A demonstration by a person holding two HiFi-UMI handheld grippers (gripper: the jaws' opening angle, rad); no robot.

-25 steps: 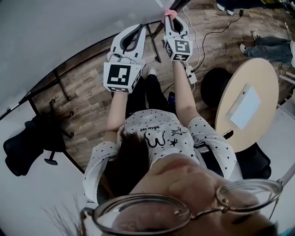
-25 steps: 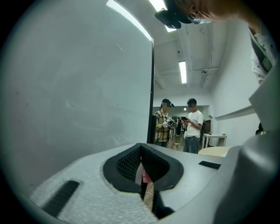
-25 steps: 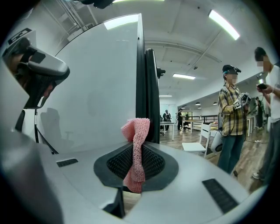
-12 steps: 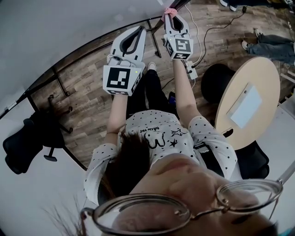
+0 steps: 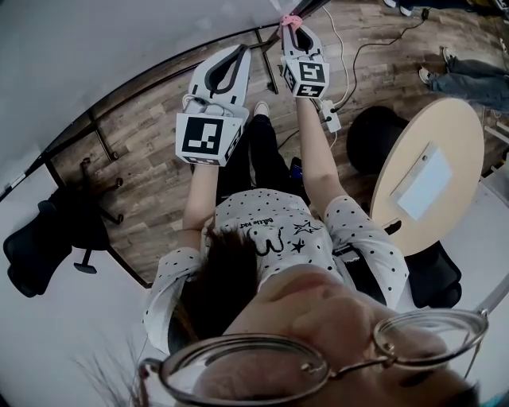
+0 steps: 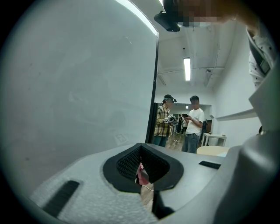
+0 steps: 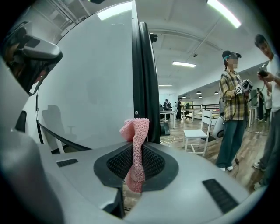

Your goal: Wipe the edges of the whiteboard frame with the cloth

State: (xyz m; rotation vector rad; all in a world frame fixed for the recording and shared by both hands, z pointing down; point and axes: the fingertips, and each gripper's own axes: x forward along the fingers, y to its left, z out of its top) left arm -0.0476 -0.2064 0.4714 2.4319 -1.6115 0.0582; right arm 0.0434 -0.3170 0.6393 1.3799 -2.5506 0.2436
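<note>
The whiteboard (image 5: pixel 119 48) fills the upper left of the head view, with its black frame (image 5: pixel 135 91) running along its lower edge. My right gripper (image 5: pixel 293 24) is shut on a pink knitted cloth (image 7: pixel 136 148). The cloth's top end rests against the frame's black vertical edge (image 7: pixel 146 78), beside the board face (image 7: pixel 87 78). My left gripper (image 5: pixel 238 54) is held to the left of it, before the board (image 6: pixel 78 78) and near the frame edge (image 6: pixel 154 87). Its jaws meet in a thin slit with a bit of pink-red showing through.
A round wooden table (image 5: pixel 445 127) with a white sheet (image 5: pixel 423 184) stands at the right, a black stool (image 5: pixel 374 143) beside it. A black office chair (image 5: pixel 48 238) is at the left. A power strip (image 5: pixel 330 123) lies on the floor. People (image 7: pixel 232 109) and a white chair (image 7: pixel 194 135) stand beyond the board.
The right gripper with the cloth has edged a little farther along the frame edge. The left gripper has barely shifted.
</note>
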